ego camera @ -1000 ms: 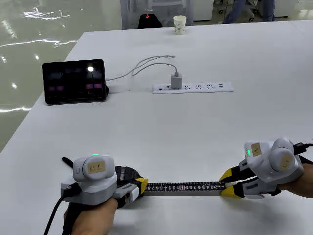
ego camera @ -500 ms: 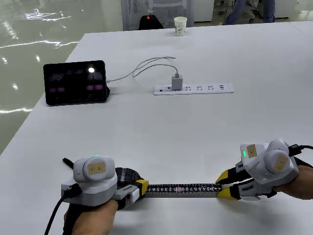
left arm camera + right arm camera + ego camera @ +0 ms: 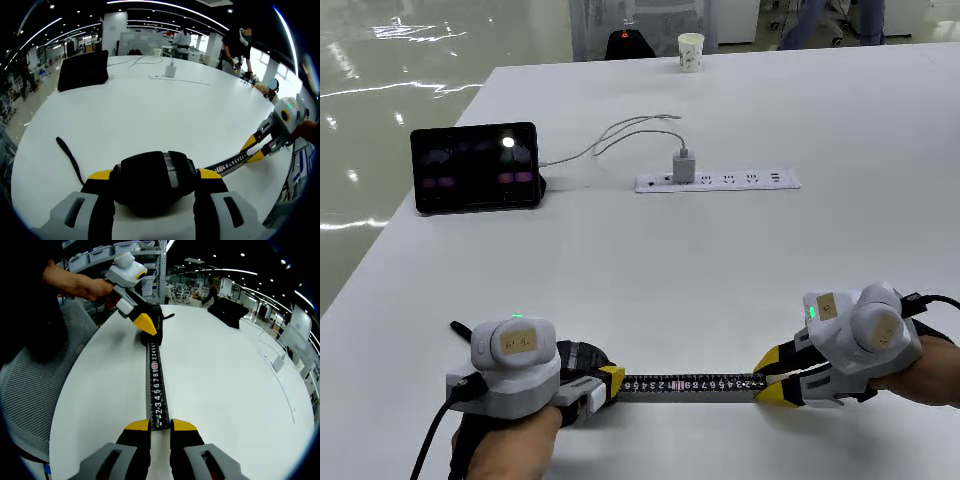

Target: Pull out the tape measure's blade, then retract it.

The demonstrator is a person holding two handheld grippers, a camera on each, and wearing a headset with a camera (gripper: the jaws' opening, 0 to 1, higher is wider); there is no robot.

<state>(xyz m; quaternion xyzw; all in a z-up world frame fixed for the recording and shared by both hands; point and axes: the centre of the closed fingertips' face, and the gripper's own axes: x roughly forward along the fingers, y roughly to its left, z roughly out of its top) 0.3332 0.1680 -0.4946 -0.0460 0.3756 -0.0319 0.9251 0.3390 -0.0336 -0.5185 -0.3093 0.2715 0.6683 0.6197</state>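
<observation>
The tape measure case (image 3: pixel 152 181) sits at the near left of the white worktop (image 3: pixel 720 270). The left gripper (image 3: pixel 594 387) has its fingers clamped on the case's two sides. The blade (image 3: pixel 690 384) runs out of the case to the right, low along the worktop's near edge. Its long axis points straight at the right gripper (image 3: pixel 772 378), whose fingers are pinched together on the blade's free end. Only a short numbered stretch is drawn, so either pulling further or letting it back would mean moving the right gripper along that same line, away from the case or toward it. A paper cup (image 3: pixel 690 51) stands far off at the back edge; what it holds cannot be seen.
</observation>
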